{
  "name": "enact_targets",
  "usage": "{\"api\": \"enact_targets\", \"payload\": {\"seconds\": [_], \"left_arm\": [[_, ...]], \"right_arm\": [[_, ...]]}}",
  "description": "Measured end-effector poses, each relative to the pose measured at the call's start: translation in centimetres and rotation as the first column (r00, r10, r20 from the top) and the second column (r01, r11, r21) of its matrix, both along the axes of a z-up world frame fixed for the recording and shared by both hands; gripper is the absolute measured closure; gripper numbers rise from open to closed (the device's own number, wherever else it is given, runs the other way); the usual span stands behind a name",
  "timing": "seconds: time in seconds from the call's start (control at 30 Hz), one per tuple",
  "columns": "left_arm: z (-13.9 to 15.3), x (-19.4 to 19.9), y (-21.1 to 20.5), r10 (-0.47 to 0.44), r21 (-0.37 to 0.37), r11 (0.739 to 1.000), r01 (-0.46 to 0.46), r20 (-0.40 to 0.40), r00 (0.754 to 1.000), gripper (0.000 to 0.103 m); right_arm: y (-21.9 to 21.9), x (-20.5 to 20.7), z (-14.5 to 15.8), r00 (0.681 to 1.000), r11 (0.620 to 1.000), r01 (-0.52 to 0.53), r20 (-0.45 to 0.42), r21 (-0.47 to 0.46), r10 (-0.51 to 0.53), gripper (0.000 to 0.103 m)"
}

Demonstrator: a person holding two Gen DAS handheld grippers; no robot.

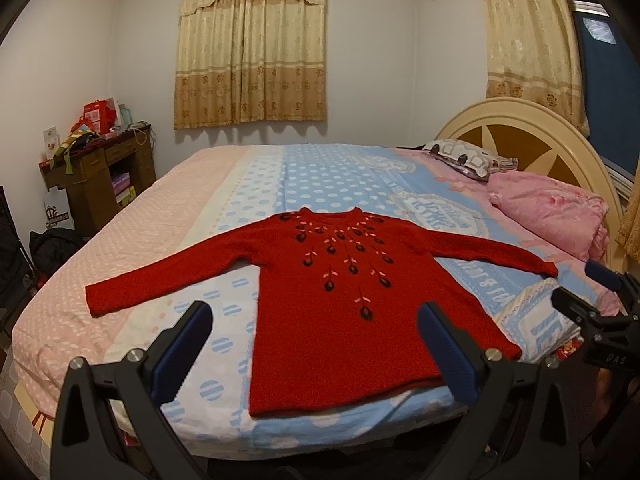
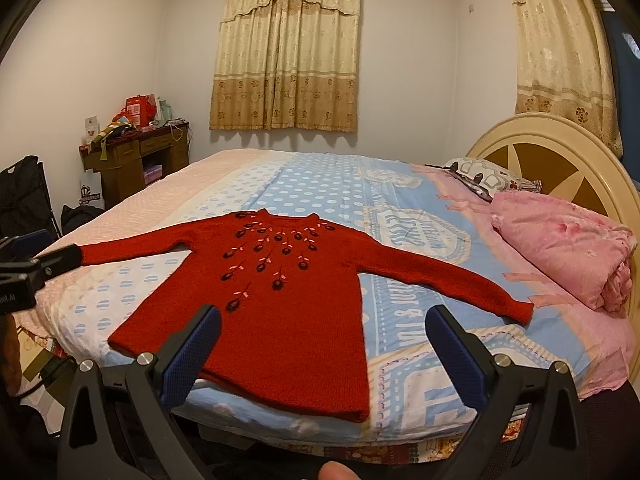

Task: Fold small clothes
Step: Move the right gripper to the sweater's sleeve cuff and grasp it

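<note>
A small red knitted sweater (image 1: 336,300) with dark embroidered flowers lies flat, face up, on the bed (image 1: 200,216), both sleeves spread out and its hem at the near edge. It also shows in the right wrist view (image 2: 280,312). My left gripper (image 1: 316,320) is open and empty, held above the hem's near side. My right gripper (image 2: 324,324) is open and empty, also above the hem. The right gripper shows at the right edge of the left wrist view (image 1: 592,312). The left gripper shows at the left edge of the right wrist view (image 2: 36,268).
A folded pink quilt (image 1: 556,216) and a patterned pillow (image 1: 464,158) lie at the headboard (image 1: 532,128) on the right. A cluttered wooden desk (image 1: 100,168) stands at the far left wall. Curtains (image 1: 252,44) hang behind the bed.
</note>
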State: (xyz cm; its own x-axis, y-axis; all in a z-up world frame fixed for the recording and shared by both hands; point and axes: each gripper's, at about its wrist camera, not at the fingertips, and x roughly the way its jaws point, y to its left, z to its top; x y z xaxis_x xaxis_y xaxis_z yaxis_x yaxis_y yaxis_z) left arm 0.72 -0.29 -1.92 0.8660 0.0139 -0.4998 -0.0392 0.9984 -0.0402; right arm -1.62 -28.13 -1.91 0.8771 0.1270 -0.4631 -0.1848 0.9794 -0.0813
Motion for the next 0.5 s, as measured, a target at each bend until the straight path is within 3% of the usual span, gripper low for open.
{"api": "enact_targets", "payload": {"seconds": [0.23,0.5], "left_arm": [[-0.7,2.8,0.3,0.005,0.045,0.999,-0.004,-0.019,1.0,0.0],[-2.2,8.5,1.3,-0.009,0.076,0.997,0.017,-0.104,0.994,0.0]], "right_arm": [[-2.9,3.7,-1.0,0.999,0.999,0.037,-0.016,-0.003,-0.037,0.001],[-7.4,10.9,-3.9,0.983,0.99,0.138,-0.122,0.03,-0.134,0.001]]}}
